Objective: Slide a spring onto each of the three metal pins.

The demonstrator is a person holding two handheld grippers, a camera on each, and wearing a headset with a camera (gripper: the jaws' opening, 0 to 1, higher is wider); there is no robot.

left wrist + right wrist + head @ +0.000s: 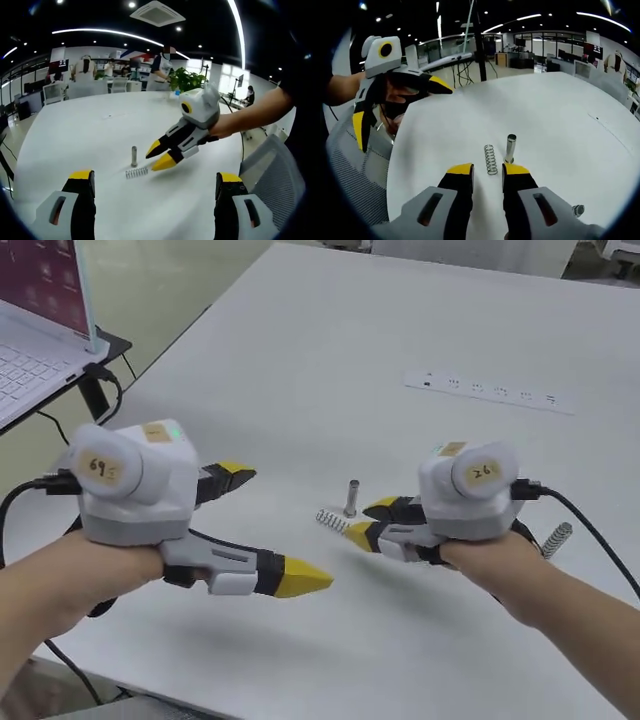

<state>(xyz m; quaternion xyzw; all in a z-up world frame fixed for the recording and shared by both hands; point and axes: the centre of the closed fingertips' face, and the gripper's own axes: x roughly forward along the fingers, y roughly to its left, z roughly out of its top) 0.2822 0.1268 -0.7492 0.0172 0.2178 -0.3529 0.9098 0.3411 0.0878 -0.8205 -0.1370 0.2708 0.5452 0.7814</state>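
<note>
White tabletop [400, 320] holds a spring [331, 521] just ahead of right gripper [361, 520].

A broad white counter [300, 340] stands in an open-plan office over a pale green floor [170, 280]. A white power strip [490, 390] lies on it, and a laptop [35, 340] sits alongside (screen lit). Strip lights [100, 32] and a vent [157, 12] mark the dark ceiling, with a potted plant [187, 80] beyond.
</note>
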